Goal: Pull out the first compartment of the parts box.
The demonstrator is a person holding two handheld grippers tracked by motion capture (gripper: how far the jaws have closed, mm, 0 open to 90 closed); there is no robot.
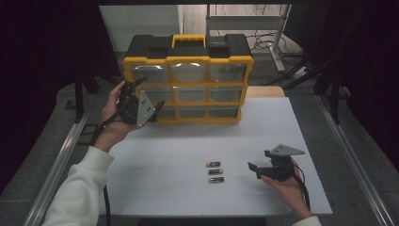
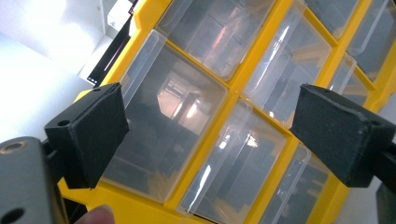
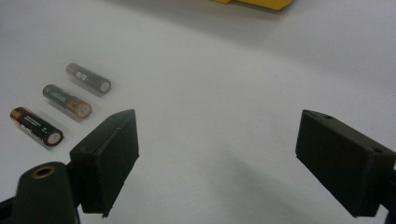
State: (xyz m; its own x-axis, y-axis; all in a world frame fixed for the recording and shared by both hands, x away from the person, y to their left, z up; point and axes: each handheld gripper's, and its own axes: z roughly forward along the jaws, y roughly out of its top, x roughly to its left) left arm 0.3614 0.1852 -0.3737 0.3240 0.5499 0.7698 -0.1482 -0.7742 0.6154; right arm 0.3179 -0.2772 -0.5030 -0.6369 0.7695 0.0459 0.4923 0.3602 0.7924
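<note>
One cabinet (image 1: 188,77) with nine clear drawers stands at 12 o'clock on the table (image 1: 155,188). Your two grippers have jaws wide apart: the left gripper (image 1: 147,93) faces the drawers (image 2: 163,121), the right gripper (image 1: 258,165) sits at 3 o'clock of three batteries (image 1: 214,172). The right gripper view shows their labels.

You can't read any text here. The three batteries (image 3: 61,108) at nine o'clock on the white surface (image 3: 224,84) carry small pale markings on their dark wrappers, too blurred to make out. The yellow drawer cabinet (image 1: 188,87) shows no legible label.
</note>
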